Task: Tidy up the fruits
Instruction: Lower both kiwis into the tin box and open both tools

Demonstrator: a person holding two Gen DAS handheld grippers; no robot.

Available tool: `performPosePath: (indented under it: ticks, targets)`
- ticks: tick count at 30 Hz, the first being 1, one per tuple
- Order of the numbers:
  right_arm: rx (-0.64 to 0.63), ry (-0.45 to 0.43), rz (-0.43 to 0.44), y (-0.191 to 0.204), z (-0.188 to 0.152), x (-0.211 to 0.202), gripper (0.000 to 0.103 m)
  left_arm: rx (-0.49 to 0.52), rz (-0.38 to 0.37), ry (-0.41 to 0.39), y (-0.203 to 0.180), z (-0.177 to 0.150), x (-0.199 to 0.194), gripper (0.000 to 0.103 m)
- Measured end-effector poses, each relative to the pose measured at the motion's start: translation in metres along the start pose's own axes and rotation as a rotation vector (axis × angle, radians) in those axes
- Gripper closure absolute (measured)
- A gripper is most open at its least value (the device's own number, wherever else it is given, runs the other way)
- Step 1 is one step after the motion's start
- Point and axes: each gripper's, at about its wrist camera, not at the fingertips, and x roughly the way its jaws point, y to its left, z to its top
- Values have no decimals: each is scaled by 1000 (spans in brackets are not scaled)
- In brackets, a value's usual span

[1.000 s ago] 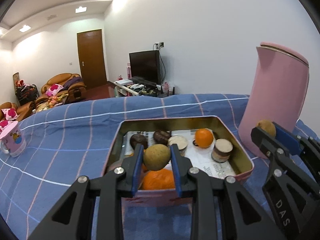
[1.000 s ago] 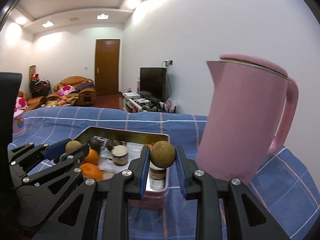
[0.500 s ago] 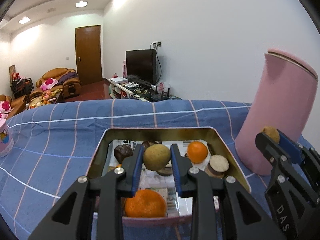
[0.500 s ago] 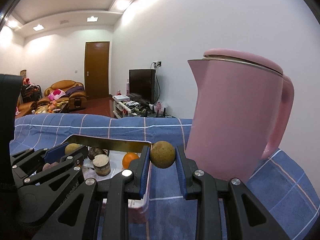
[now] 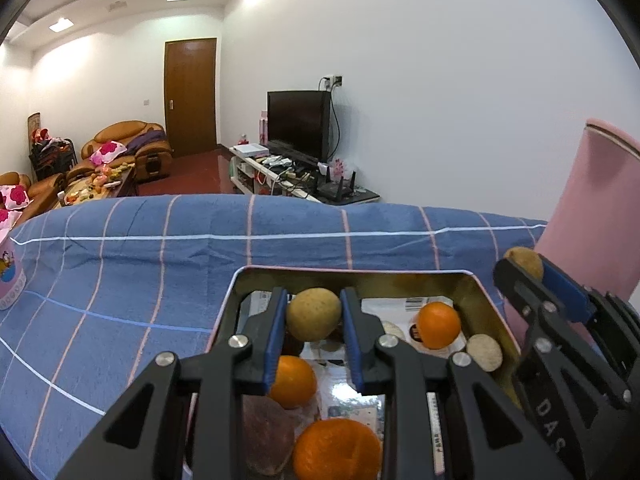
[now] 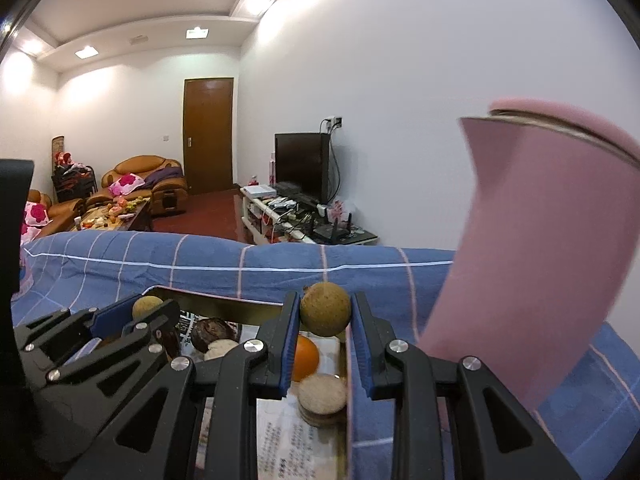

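My left gripper [image 5: 314, 314] is shut on a small yellow-brown round fruit [image 5: 313, 313], held above the metal tin [image 5: 490, 312]. The tin holds three oranges [image 5: 438, 325], small round cakes [image 5: 484, 352] and a reddish-brown lump [image 5: 266, 436] on printed paper. My right gripper [image 6: 325, 314] is shut on a second brown round fruit [image 6: 326, 308], over the tin's right rim [image 6: 347, 392]. In the left wrist view the right gripper [image 5: 524, 270] with its fruit stands at the tin's far right corner. The left gripper [image 6: 148, 310] shows at the left of the right wrist view.
A tall pink jug [image 6: 540, 260] stands just right of the tin, close to my right gripper. The blue checked cloth [image 5: 160, 272] covers the table. A pink cup [image 5: 10, 280] sits at the far left edge. Sofas, a door and a television lie beyond.
Both grippers have moved forward over the tin with their fruits still held. The tin now lies nearer and lower in both views, and the pink jug has slid to the right edge.
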Motion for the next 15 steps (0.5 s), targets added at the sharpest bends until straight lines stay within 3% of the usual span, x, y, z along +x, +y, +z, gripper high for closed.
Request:
performPosePath:
  ticks: [9,15]
  targets:
    - [-14,39,55,9,3,17,75,-11,10,28,7,6,12,74]
    - [-14,96,152,11,3,31,75,-27,-6,87,13,7,23,74]
